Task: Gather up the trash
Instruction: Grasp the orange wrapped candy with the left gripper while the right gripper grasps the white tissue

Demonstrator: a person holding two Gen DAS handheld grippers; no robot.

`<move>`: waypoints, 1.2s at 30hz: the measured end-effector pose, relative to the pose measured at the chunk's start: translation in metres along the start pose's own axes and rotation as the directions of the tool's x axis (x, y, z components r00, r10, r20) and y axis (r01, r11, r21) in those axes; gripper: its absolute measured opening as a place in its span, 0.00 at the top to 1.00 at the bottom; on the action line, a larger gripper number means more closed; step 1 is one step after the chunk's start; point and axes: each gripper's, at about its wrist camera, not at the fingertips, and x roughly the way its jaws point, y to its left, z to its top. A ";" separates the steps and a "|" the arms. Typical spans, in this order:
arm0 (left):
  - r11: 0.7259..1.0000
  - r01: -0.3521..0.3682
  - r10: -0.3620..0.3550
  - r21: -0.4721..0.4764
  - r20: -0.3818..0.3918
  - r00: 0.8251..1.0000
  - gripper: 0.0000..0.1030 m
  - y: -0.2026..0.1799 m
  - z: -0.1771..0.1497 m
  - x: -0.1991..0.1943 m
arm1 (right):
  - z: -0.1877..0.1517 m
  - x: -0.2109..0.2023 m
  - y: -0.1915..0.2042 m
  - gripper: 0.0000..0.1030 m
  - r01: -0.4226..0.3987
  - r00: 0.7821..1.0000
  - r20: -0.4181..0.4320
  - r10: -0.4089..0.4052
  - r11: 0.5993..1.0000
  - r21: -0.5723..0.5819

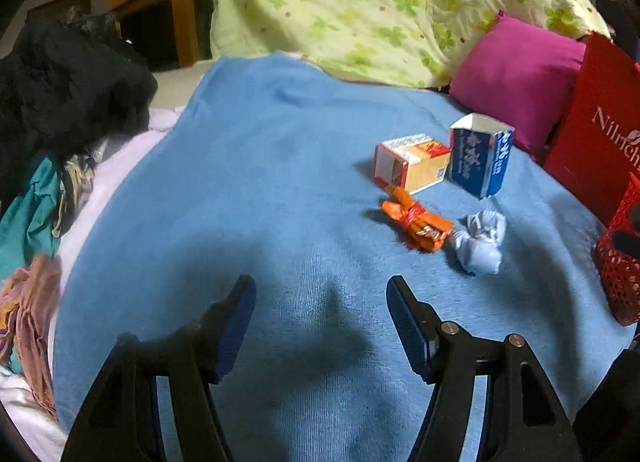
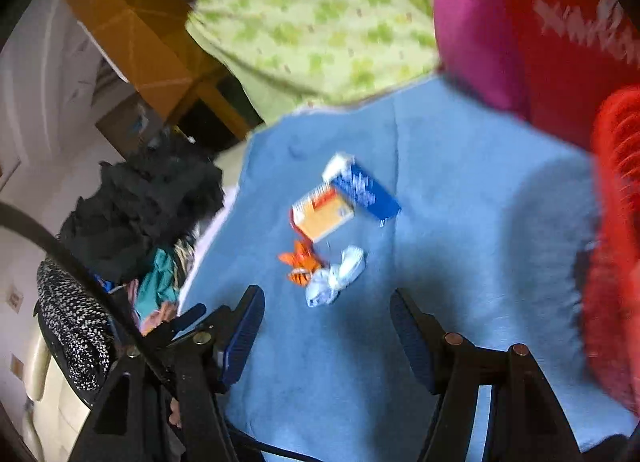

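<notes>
Your left gripper (image 1: 321, 322), right gripper (image 2: 327, 334): both spread wide, empty. Trash at 1 o'clock on blue blanket (image 1: 260, 166): orange crumpled wrapper (image 1: 416, 224), pale blue tissue wad (image 1: 480, 242), orange-white carton (image 1: 412, 168), blue-white carton (image 1: 480, 154). Risk: wrapper touches wad; pinch may snag blanket.

I am seeing dim indoor light falling from above, with soft dark shadows lying on the blue knitted blanket (image 1: 280, 182) ahead of the left gripper (image 1: 320, 322). The right wrist view is smearing with motion blur. Fisheye edges are bending and darkening.
</notes>
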 end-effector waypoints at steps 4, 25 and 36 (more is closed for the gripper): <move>1.000 0.018 -0.018 0.005 -0.016 1.000 0.34 0.000 0.002 0.010 | 0.009 0.055 -0.007 0.38 0.026 0.997 -0.077 -0.021 0.997 0.070; 0.975 0.220 -0.222 -0.040 -0.055 0.974 0.33 -0.031 0.046 0.058 | -0.001 0.061 -0.025 0.74 0.103 0.994 -0.055 -0.100 0.993 0.064; 0.968 0.237 -0.249 -0.089 -0.169 0.954 0.40 -0.053 0.057 0.113 | -0.026 0.019 -0.017 0.74 0.124 0.992 -0.007 -0.125 0.992 -0.013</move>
